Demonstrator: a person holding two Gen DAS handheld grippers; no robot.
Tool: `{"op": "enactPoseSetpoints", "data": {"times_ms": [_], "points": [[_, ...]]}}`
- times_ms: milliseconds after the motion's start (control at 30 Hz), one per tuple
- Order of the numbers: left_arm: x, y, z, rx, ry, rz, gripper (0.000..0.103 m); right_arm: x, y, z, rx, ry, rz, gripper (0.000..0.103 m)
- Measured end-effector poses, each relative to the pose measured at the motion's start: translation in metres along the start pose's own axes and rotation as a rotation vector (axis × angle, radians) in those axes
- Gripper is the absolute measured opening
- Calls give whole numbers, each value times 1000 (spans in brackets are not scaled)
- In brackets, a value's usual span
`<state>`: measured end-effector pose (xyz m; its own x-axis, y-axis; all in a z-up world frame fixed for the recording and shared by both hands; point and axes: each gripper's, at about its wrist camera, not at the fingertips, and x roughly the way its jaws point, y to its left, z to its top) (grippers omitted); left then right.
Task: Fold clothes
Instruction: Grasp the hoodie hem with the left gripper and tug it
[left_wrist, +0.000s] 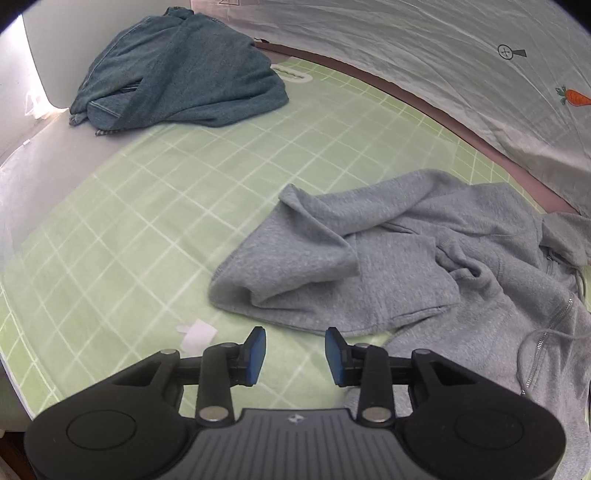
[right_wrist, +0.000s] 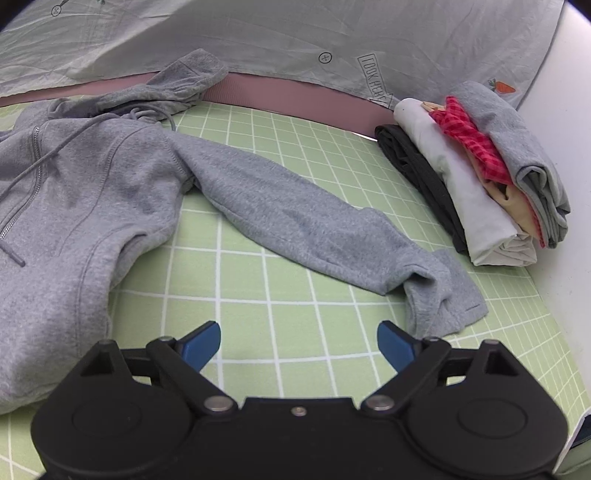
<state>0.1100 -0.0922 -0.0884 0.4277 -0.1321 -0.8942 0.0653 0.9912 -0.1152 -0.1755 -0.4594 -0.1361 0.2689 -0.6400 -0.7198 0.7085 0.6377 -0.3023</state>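
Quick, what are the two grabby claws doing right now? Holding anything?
Left gripper: open, holding nothing, just short of the grey hoodie.
Right gripper: open wide, holding nothing, near the hoodie's sleeve.

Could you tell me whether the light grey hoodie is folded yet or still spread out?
Not folded: the light grey hoodie lies rumpled on the green mat, one sleeve stretched out.

Bright even light, soft blur, fisheye-bent edges

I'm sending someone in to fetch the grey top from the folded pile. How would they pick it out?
Start at the green checked mat and follow it to its right edge, where a stack of folded clothes sits. The grey top lies uppermost, above a red checked piece, a white one and a black one.
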Motion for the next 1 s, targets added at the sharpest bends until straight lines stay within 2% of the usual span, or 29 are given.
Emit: {"op": "enactPoseSetpoints", "data": {"times_ms": [100, 167, 433, 500, 533, 567, 633, 733, 867, 933, 1000], "points": [[12, 12, 9, -36, 34, -36, 45, -7, 8, 0, 18, 16, 3, 92], [20, 14, 14, -21, 47, -45, 45, -13, 12, -1, 30, 19, -1, 92], [38, 2, 34, 155, 24, -63, 45, -36, 30, -3, 46, 15, -43, 94], [41, 1, 37, 185, 7, -76, 38, -36, 37, -4, 57, 27, -44, 94], [42, 2, 39, 183, -1, -74, 20, -36, 40, -4, 65, 35, -42, 94], [42, 6, 42, 165, -7, -80, 7, -35, 44, -4, 74, 43, -40, 94], [41, 20, 50, 102, -23, -127, 3, -35, 52, -3, 90, 53, -41, 94], [36, 40, 65, 45, -63, -144, 3, -37, 59, -3, 112, 63, -59, 94], [37, 67, 86, -16, -118, -115, 3, -39, 67, -3, 141, 77, -86, 94], [42, 84, 97, -91, -125, -82, 3, -41, 70, -4, 152, 84, -96, 94], [47, 94, 102, -101, -118, -54, 4, -43, 72, -5, 156, 91, -100, 94]]}}
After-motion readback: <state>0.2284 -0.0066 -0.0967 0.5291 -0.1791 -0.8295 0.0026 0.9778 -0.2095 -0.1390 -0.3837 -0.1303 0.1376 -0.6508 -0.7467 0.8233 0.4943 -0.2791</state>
